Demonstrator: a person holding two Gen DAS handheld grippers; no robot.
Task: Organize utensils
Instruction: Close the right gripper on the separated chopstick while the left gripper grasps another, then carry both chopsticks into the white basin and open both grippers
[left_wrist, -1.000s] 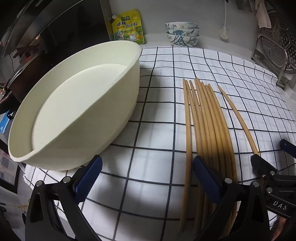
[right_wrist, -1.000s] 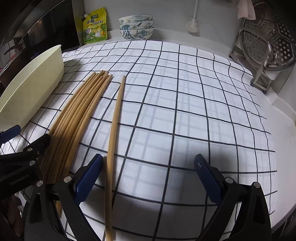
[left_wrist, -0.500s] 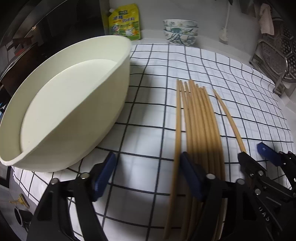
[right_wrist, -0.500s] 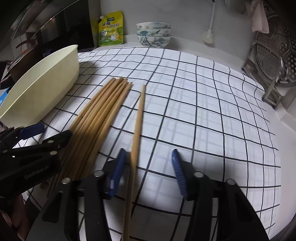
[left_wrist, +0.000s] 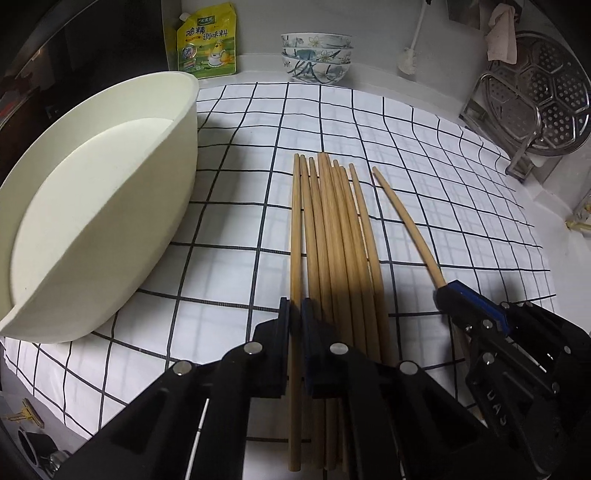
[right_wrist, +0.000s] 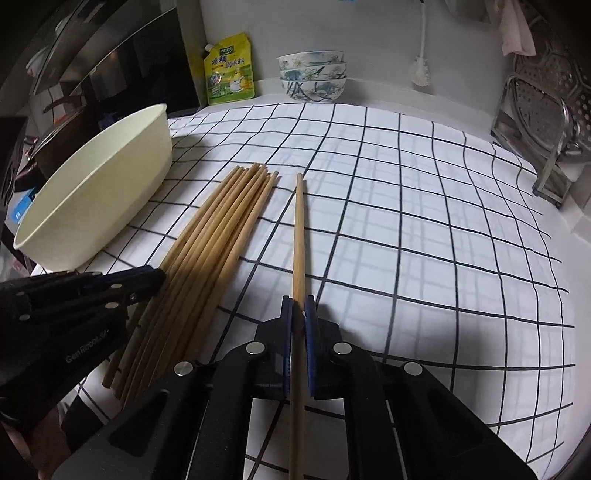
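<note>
Wooden chopsticks (left_wrist: 332, 236) lie bundled on checked cloth (left_wrist: 236, 236) beside cream basin (left_wrist: 92, 206). Left gripper (left_wrist: 295, 314) jaws just closed, clamped on leftmost chopstick (left_wrist: 295, 221). Right gripper (right_wrist: 298, 314) jaws just closed, clamped on stray chopstick (right_wrist: 299, 236) lying apart, right of bundle.

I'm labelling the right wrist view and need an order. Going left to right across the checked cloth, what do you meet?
Cream tub → left gripper → bundle of chopsticks → single chopstick gripped by the right gripper → bare checked cloth → metal rack.
</note>
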